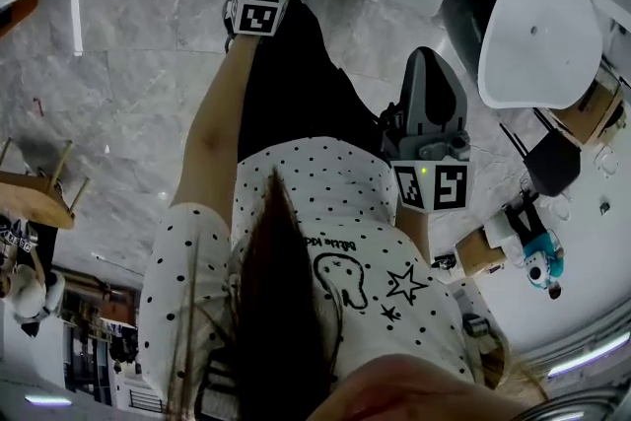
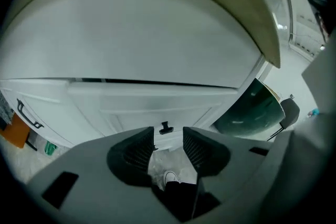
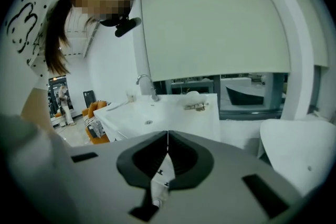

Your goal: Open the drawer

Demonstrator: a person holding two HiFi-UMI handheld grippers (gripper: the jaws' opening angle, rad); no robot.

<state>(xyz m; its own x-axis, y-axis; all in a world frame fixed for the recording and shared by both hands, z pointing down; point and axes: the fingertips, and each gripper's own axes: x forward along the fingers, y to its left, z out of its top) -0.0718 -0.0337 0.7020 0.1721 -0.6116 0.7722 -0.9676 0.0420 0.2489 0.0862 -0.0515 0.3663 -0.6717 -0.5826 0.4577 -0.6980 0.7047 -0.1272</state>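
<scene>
The left tongs (image 2: 168, 138) are standing spread and empty, aiming down at the small dark handle (image 2: 166, 127) of the closed white drawer (image 2: 157, 105) just ahead, apparently lining up to grip it. The right tongs (image 3: 167, 153) are staying pressed together, idling beside the person.

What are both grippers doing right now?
Left gripper: open, nothing between its jaws.
Right gripper: shut, empty.

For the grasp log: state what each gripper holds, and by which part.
Nothing is held. The left gripper has jaws apart and empty, short of the drawer knob; the right gripper has jaws together on nothing.
</scene>
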